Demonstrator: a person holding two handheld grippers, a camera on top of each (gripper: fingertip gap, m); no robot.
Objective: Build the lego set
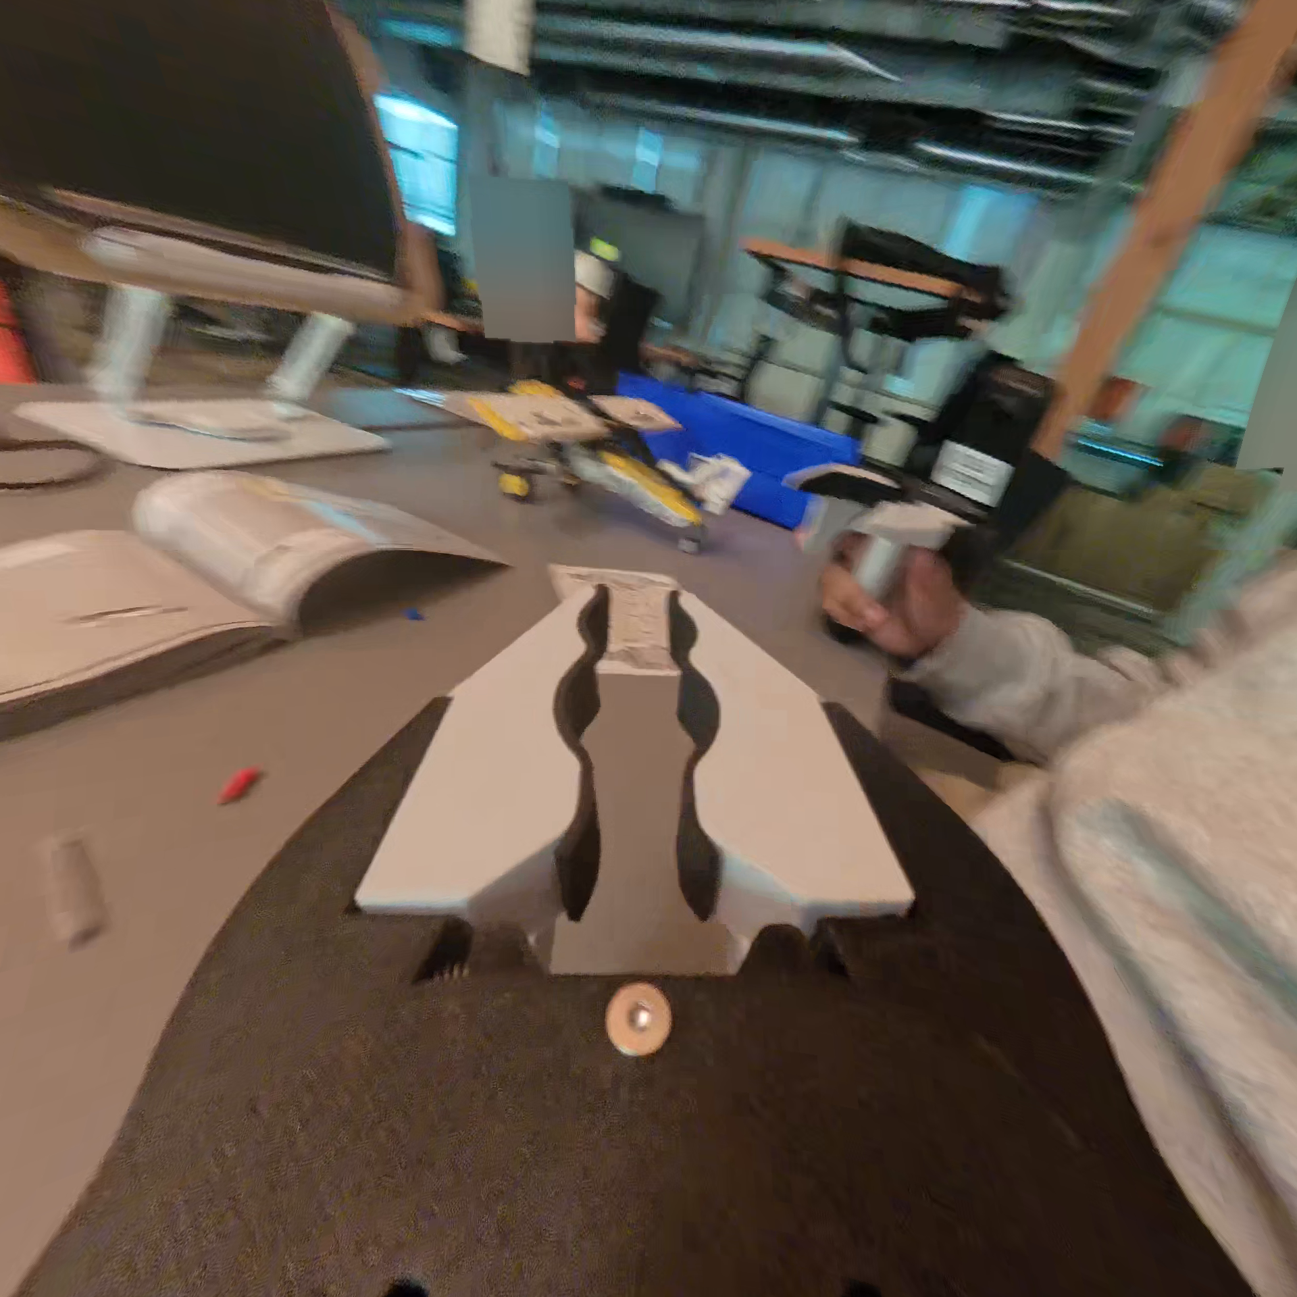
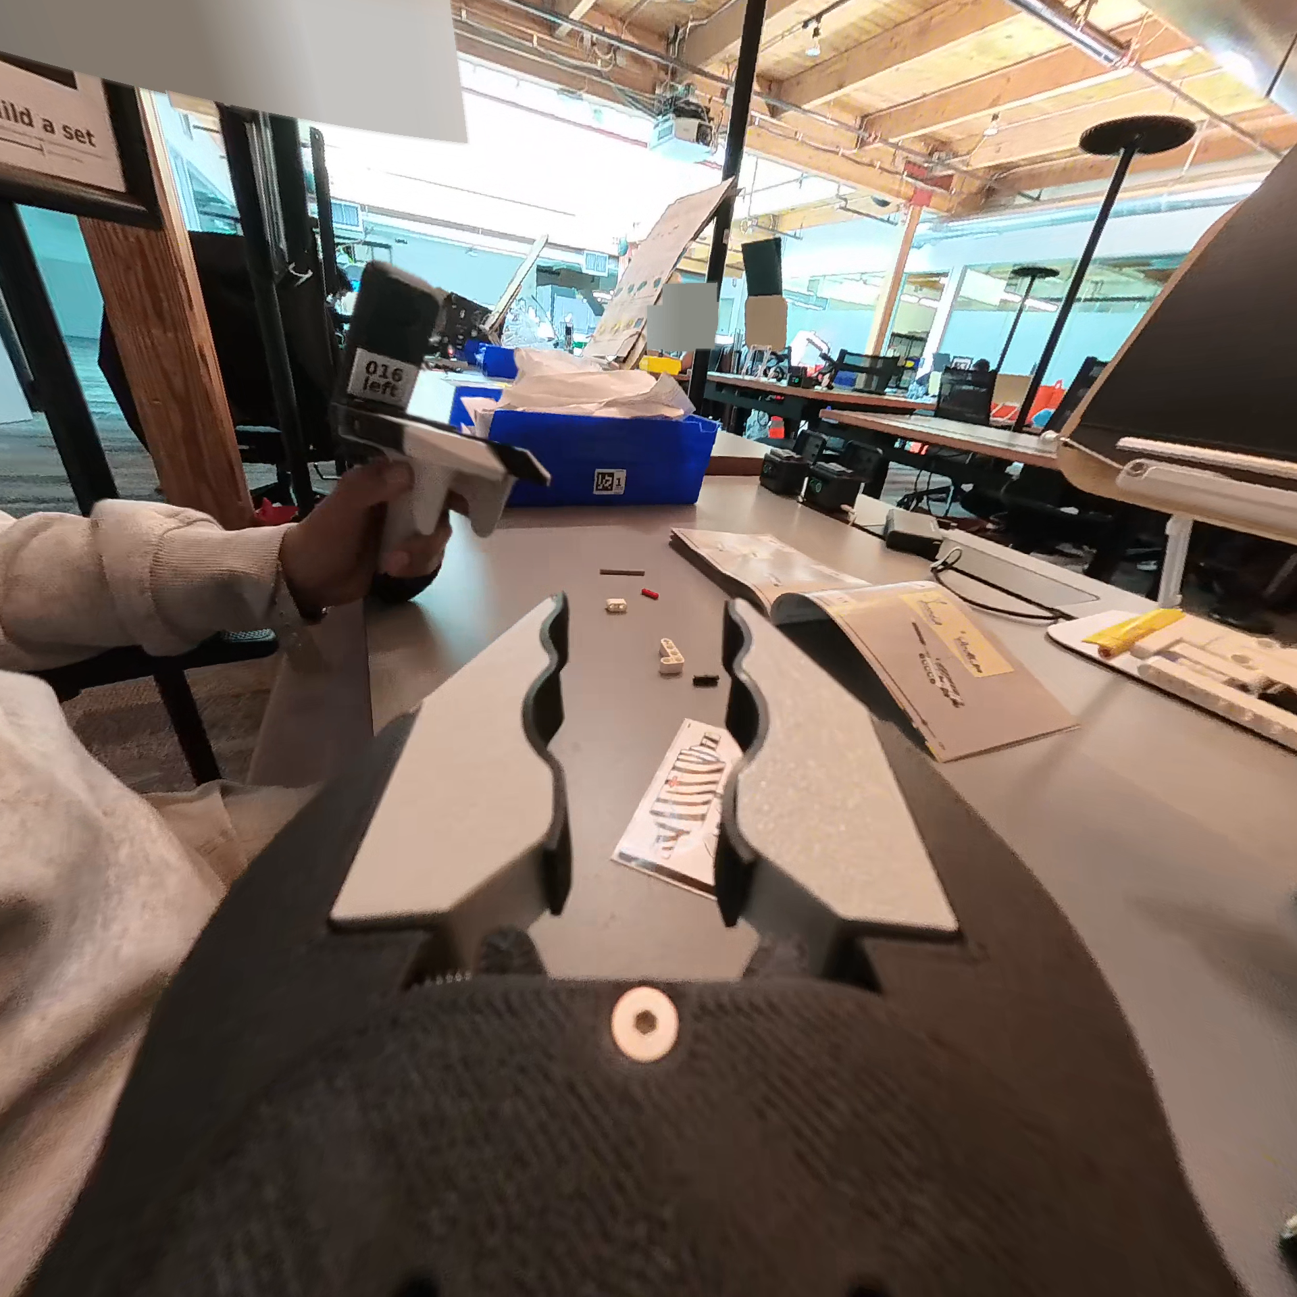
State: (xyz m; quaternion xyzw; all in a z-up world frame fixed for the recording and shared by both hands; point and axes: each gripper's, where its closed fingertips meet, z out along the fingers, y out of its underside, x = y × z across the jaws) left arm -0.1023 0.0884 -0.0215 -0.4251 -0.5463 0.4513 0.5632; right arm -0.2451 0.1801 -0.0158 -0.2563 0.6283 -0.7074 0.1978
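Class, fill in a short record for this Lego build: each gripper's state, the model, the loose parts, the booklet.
left gripper: nearly shut, nothing visibly held
right gripper: open, empty
model: yellow and grey, on the table, untouched
loose parts: white beam, small white piece, red pin, black pin
booklet: lying open
sticker sheet: flat between right fingers

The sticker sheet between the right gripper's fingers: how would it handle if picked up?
The sticker sheet lies flat on the table, so an edge grip looks hard. It appears thin, probably floppy and very light. A push would likely just slide it.
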